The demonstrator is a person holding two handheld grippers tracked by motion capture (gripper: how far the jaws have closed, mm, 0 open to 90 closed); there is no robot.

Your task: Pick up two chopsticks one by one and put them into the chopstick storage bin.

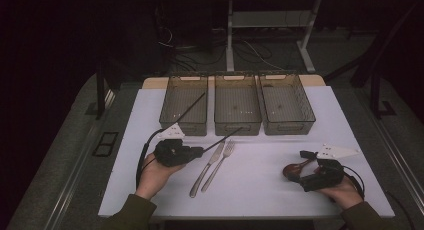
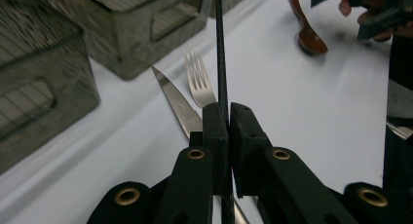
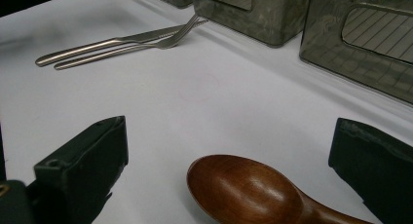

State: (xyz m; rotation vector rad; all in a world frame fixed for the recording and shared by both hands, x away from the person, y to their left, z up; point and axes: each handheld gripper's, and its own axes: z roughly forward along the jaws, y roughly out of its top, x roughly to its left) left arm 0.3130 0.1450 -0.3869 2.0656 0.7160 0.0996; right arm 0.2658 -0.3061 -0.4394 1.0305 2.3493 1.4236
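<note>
My left gripper (image 1: 199,151) (image 2: 228,113) is shut on a thin black chopstick (image 1: 225,137) (image 2: 221,53), which sticks out past the jaws toward the bins. A steel knife (image 1: 206,169) (image 2: 178,105) and a fork (image 1: 218,165) (image 2: 198,79) lie side by side on the white table just beyond it. My right gripper (image 1: 304,169) (image 3: 231,136) stands open at the right, low over the table. A brown wooden spoon (image 1: 292,169) (image 3: 243,192) (image 2: 307,35) lies between its jaws, bowl forward, untouched by either pad.
Three translucent grey bins stand in a row at the back: left (image 1: 172,124), middle (image 1: 237,126), right (image 1: 289,126). A second black chopstick (image 1: 192,107) leans inside the left bin. White table top (image 1: 260,185) lies bare between the hands.
</note>
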